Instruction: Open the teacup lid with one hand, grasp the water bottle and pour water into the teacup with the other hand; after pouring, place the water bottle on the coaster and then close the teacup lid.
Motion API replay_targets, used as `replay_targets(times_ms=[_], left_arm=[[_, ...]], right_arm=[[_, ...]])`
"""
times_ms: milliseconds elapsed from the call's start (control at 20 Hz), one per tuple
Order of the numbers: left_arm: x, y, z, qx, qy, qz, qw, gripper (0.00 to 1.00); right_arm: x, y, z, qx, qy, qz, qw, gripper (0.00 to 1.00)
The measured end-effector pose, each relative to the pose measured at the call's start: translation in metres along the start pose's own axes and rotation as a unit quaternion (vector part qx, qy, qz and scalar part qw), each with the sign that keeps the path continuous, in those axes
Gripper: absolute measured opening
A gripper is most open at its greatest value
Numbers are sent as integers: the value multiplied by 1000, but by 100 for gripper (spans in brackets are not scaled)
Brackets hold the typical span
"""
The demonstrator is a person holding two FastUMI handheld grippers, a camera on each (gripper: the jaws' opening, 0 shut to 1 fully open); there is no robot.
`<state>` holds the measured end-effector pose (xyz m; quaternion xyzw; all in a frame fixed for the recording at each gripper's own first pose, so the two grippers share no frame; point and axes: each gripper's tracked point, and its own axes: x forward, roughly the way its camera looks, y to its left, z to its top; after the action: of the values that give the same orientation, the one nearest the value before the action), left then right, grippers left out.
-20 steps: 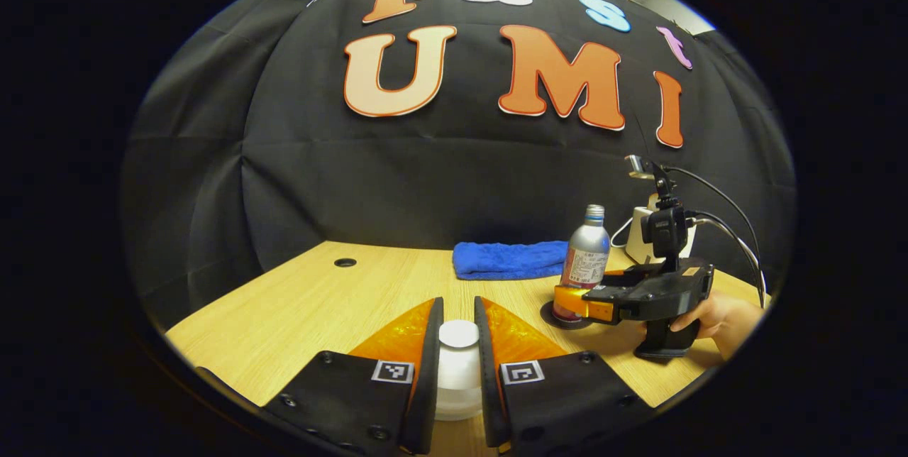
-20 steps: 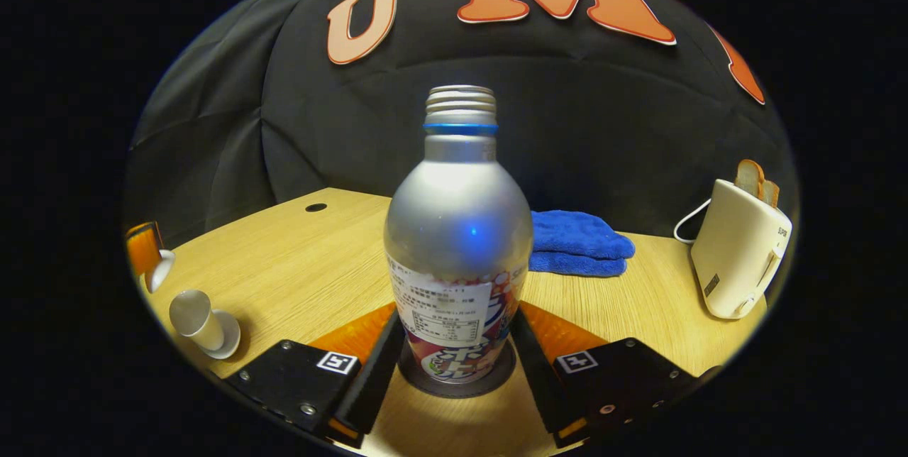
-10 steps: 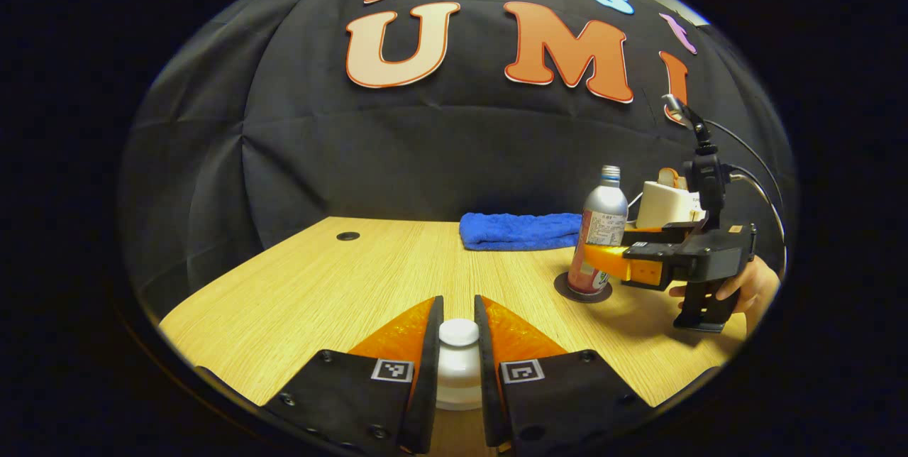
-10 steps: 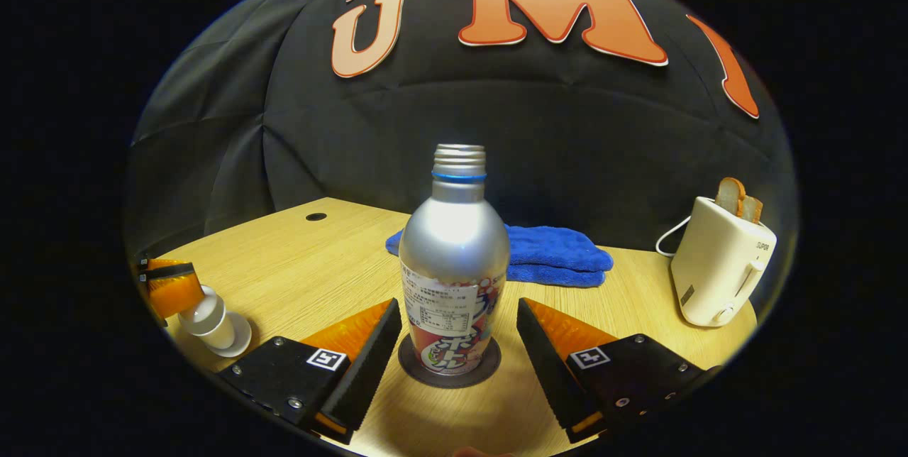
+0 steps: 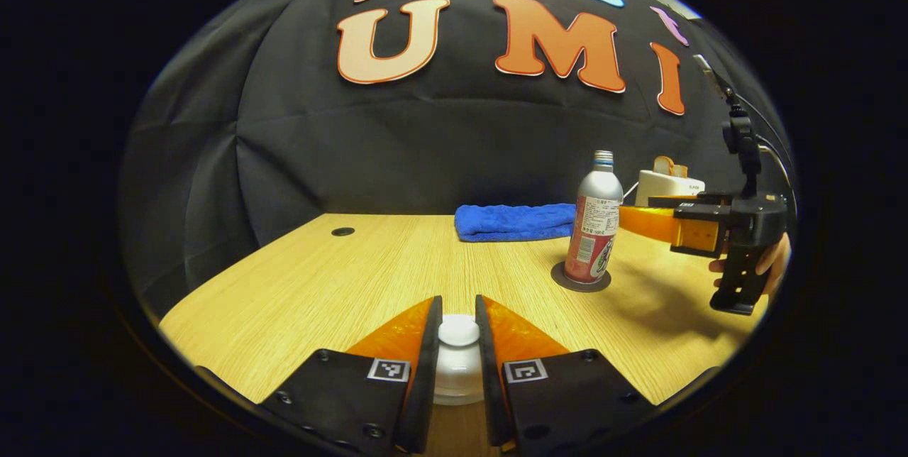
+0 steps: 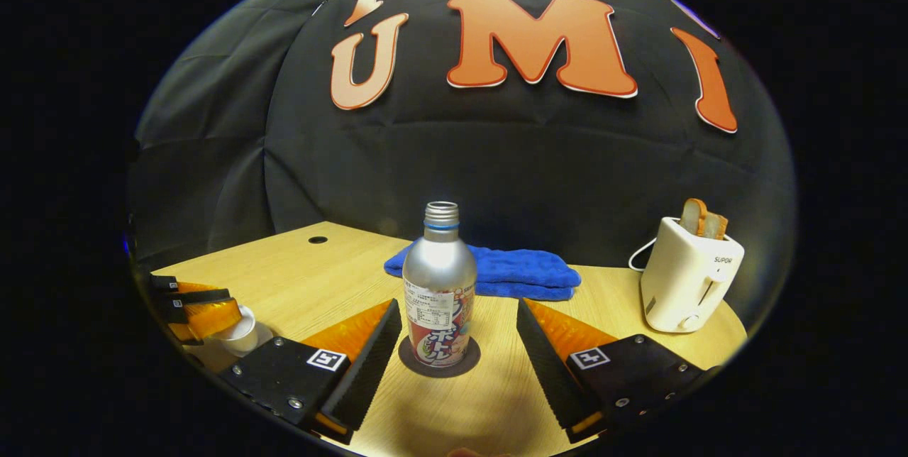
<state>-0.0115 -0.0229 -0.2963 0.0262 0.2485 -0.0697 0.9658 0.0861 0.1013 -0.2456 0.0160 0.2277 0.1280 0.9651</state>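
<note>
Teacup (image 5: 457, 379) mostly hidden between the left gripper (image 5: 457, 336) fingers pinching its lid (image 5: 458, 330) — bottle (image 6: 439, 287) upright on coaster (image 6: 439, 358), ahead of the spread-apart right gripper (image 6: 457, 333).

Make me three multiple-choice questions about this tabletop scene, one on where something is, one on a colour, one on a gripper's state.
1. Where does the silver metal water bottle stand?
A. on the round dark coaster
B. on the towel
C. inside the toaster

2. What colour is the folded towel?
A. red
B. blue
C. green

3. How is the right gripper?
A. shut on the bottle
B. open, clear of the bottle
C. shut on the towel

Answers: 1 A, the bottle's base sits on the coaster. 2 B, the cloth is plainly blue. 3 B, its jaws stand apart, nearer the camera than the bottle.
</note>
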Motion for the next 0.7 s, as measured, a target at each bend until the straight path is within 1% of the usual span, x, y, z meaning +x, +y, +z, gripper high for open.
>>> replay_targets(times_ms=[50, 200, 300, 400, 500, 550, 600, 650, 700], left_arm=[[1, 0, 1, 2, -4, 1, 1000, 34], [-5, -4, 9, 0, -16, -3, 1000, 42], [-7, -7, 20, 3, -30, -4, 1000, 57], [-11, -8, 34, 0, -50, 4, 999, 72], [-16, -15, 48, 1, -68, 4, 998, 87], [-21, -18, 56, 1, -78, 3, 997, 92], [-25, -22, 64, -1, -88, 3, 996, 93], [-29, -26, 70, -2, -94, 1, 996, 94], [-35, -30, 78, -2, -102, -1, 995, 96]], right_arm=[[-5, -2, 3, 3, -4, -2, 1000, 98], [-23, -9, 11, 8, -20, -13, 1000, 98], [-37, -14, 19, 7, -32, -22, 999, 98], [-53, -18, 27, 5, -47, -32, 998, 98], [-68, -25, 31, -2, -58, -49, 997, 98], [-76, -26, 34, -4, -64, -53, 997, 98], [-85, -25, 37, -7, -71, -56, 996, 94], [-94, -25, 40, -8, -76, -59, 995, 98], [-102, -27, 43, -9, -82, -62, 995, 98]])
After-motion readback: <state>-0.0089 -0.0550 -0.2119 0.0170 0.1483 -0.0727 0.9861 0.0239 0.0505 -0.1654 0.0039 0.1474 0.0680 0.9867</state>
